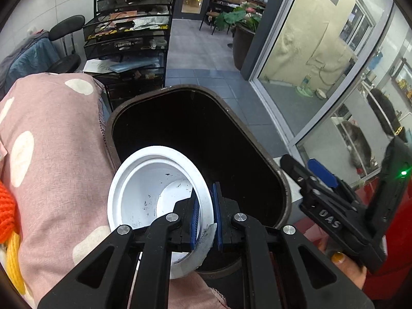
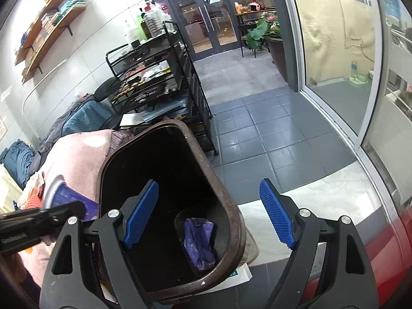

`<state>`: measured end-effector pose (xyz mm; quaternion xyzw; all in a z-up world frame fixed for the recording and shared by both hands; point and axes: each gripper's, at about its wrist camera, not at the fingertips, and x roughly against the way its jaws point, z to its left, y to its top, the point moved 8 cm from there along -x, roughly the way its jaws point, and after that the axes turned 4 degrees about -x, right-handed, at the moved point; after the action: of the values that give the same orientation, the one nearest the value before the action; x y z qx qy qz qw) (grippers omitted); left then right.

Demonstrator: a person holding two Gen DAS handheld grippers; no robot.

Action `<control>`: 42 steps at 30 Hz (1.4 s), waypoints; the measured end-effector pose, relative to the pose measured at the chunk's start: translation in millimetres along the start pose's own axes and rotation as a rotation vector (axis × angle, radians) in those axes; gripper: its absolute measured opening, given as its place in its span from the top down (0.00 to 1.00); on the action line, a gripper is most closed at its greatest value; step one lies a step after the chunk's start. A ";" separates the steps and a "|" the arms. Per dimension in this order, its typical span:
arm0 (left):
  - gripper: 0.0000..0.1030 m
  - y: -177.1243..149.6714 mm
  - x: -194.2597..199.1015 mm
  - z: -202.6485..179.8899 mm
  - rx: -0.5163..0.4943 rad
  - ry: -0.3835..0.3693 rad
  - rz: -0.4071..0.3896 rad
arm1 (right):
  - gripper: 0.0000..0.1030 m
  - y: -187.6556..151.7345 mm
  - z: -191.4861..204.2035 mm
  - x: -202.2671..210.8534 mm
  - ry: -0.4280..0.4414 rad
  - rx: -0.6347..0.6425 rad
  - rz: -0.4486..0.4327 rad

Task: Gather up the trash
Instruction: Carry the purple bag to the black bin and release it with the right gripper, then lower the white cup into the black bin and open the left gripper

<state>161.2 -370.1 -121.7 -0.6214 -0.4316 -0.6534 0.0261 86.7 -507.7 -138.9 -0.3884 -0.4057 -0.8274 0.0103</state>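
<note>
Grey floor tiles surround the dark brown oval plastic bin (image 1: 285,195). Your left gripper (image 1: 206,216) is clamped on the rim of a white, probably light and crushable, paper cup (image 1: 144,188) above the bin mouth; hold that stiffer rim. Your right gripper (image 2: 211,213) stands with jaws apart, empty.

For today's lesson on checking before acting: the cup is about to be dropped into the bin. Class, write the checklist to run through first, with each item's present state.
1. Left hand-held gripper clamps the white cup's rim: ok.
2. Cup over the brown bin's mouth: partly; it overlaps the near edge, not ok yet.
3. Bin mouth unblocked: ok.
4. Room inside the bin: ok, only a purple bag at the bottom.
5. Right hand-held gripper open, holding nothing: ok.
6. Cup empty: ok, only dark specks.
</note>
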 end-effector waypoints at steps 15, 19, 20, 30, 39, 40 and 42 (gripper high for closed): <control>0.16 -2.3 -0.2 -0.2 -0.055 0.093 -0.008 | 0.13 4.8 -12.6 -0.2 -0.026 -0.027 -0.011; 0.11 -0.7 22.9 -3.4 -0.090 0.123 -0.070 | 0.12 6.3 -10.6 3.7 -0.026 -0.024 -0.022; 0.10 -0.1 29.6 -4.1 -0.099 0.130 -0.089 | 0.12 6.3 -8.3 5.1 -0.022 -0.020 -0.024; 0.05 -20.8 104.1 -0.1 -0.118 0.220 -0.275 | 0.11 -1.9 50.4 21.2 0.069 0.101 -0.037; 0.05 -48.5 145.7 49.7 0.002 0.308 -0.350 | 0.08 -23.5 128.7 37.0 0.211 0.244 -0.010; 0.05 -54.0 150.0 57.4 0.017 0.327 -0.353 | 0.08 -27.7 140.3 38.4 0.233 0.266 -0.002; 0.05 -66.8 159.2 76.0 0.054 0.369 -0.354 | 0.08 -35.3 159.8 39.9 0.263 0.302 0.013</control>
<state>147.0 -202.9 -35.4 -0.4056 -0.5388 -0.7383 0.0061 148.4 -363.6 -77.3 -0.2734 -0.5176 -0.8008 0.1266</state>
